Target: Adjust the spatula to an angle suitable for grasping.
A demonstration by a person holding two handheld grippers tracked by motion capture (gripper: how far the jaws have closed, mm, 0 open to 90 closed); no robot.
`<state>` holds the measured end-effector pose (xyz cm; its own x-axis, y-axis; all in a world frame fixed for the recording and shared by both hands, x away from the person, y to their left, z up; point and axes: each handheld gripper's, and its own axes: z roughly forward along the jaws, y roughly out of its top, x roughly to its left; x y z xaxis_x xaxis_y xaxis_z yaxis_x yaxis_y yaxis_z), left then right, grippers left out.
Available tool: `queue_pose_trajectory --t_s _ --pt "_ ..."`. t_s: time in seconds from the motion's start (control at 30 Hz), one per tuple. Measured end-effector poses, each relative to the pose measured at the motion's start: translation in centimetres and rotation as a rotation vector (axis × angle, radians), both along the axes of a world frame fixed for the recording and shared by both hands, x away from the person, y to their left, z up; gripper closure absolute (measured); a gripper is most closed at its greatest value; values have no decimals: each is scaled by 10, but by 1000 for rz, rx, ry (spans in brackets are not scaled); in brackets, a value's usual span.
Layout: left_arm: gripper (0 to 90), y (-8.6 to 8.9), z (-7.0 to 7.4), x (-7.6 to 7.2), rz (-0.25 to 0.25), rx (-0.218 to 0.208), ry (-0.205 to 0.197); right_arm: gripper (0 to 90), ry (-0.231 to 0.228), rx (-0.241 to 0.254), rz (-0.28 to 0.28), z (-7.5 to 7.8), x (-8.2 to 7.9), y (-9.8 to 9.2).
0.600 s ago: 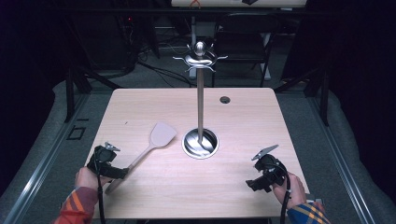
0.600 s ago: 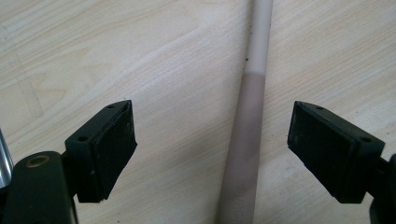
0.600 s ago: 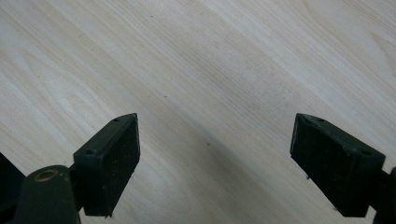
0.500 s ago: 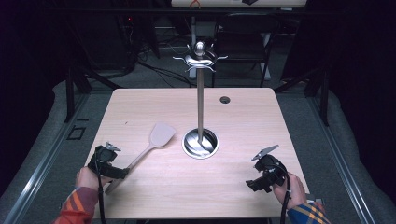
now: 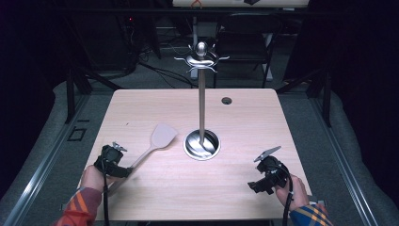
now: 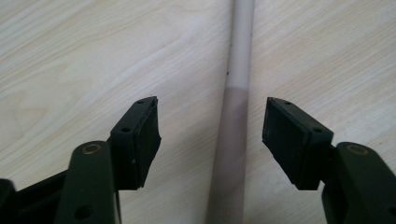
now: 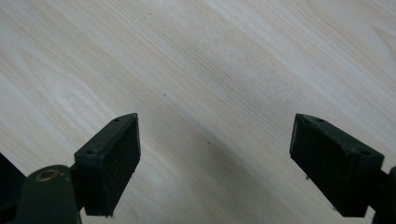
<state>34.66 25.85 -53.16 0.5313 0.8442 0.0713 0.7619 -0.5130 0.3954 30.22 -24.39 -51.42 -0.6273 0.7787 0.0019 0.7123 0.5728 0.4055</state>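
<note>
A pale wooden spatula (image 5: 162,136) lies flat on the table, its blade toward the middle and its handle (image 6: 233,140) running back to the front left. My left gripper (image 5: 117,170) hovers over that handle. In the left gripper view (image 6: 212,116) the handle passes between the two jaws with a gap on each side, so the pads are not pressing it. My right gripper (image 5: 256,185) is at the front right, open wide over bare wood (image 7: 215,135) with nothing between its jaws.
A tall metal hanging stand (image 5: 202,94) with curled hooks at its top rises from a round shiny base (image 5: 202,145) at the centre of the wooden table (image 5: 254,122). A small cable hole (image 5: 227,100) sits at the back. Dark floor and chairs surround the table.
</note>
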Motion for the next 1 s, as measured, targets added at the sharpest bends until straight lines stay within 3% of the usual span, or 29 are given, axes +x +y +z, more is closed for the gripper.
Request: queue_pose_trajectory --t_s 0.1,0.13,0.27,0.3,0.43,0.5,0.57,0.67,0.7,0.83,0.93,1.0 --pt "424 -6 -4 2 -22 21 30 163 5 -2 -3 -1 0 1" --pt "477 -6 -5 1 -31 27 41 157 3 -8 3 0 0 2" --pt "562 0 -9 -1 -9 34 73 158 15 0 4 -1 -1 3" --pt "576 4 -10 -1 4 8 92 163 14 -7 5 -1 -1 2" --pt "714 4 -10 -3 1 -20 113 158 17 -2 10 -1 -1 3" --pt "716 3 -9 -3 6 -33 135 159 19 -19 15 -1 -1 2" --pt "716 3 -10 -4 16 -75 150 160 26 -10 16 -2 0 3" --pt "715 2 -9 -6 18 -91 156 159 25 -17 18 -2 -1 3" --pt "715 0 -9 -7 11 -114 177 159 26 -16 19 -2 -1 3" --pt "715 -3 -9 -9 12 -118 183 160 31 -17 22 -2 -1 3" --pt "718 -5 -9 -10 32 -156 213 159 31 -16 22 -2 -1 3" --pt "719 -8 -9 -12 32 -204 240 159 31 -11 20 -2 -1 3"
